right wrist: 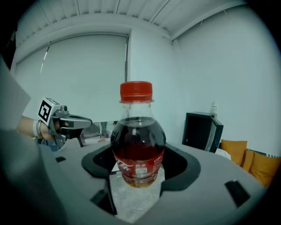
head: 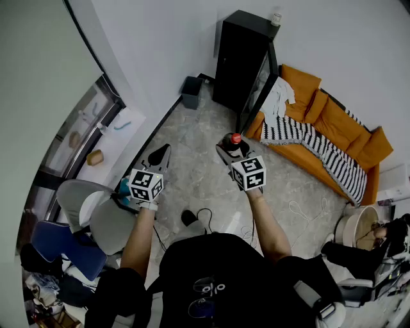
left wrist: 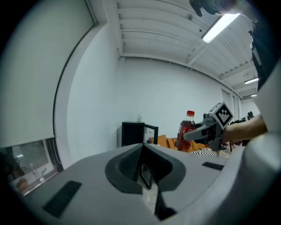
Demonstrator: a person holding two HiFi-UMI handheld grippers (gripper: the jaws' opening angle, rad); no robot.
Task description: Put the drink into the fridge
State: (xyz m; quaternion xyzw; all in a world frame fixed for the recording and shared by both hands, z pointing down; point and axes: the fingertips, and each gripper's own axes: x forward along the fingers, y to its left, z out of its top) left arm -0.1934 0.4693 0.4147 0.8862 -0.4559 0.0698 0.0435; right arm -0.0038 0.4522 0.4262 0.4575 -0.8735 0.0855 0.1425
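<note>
The drink, a cola bottle [right wrist: 137,149] with a red cap [head: 236,138], stands upright between the jaws of my right gripper [head: 229,148], which is shut on its lower body. In the left gripper view the same bottle [left wrist: 187,131] shows held out at the right. My left gripper [head: 159,155] is shut, jaws together and holding nothing [left wrist: 145,167]. The black fridge [head: 240,61] stands against the far wall with its door [head: 259,86] swung open. It is some way ahead of both grippers, and it also shows as a fridge [right wrist: 202,131] at the right.
An orange sofa [head: 333,122] with a striped blanket [head: 314,141] stands right of the fridge. A dark bin [head: 191,91] sits at its left by the wall. Grey chairs [head: 96,214] are at my left, cables [head: 307,211] lie on the floor, and a small bottle [head: 276,18] tops the fridge.
</note>
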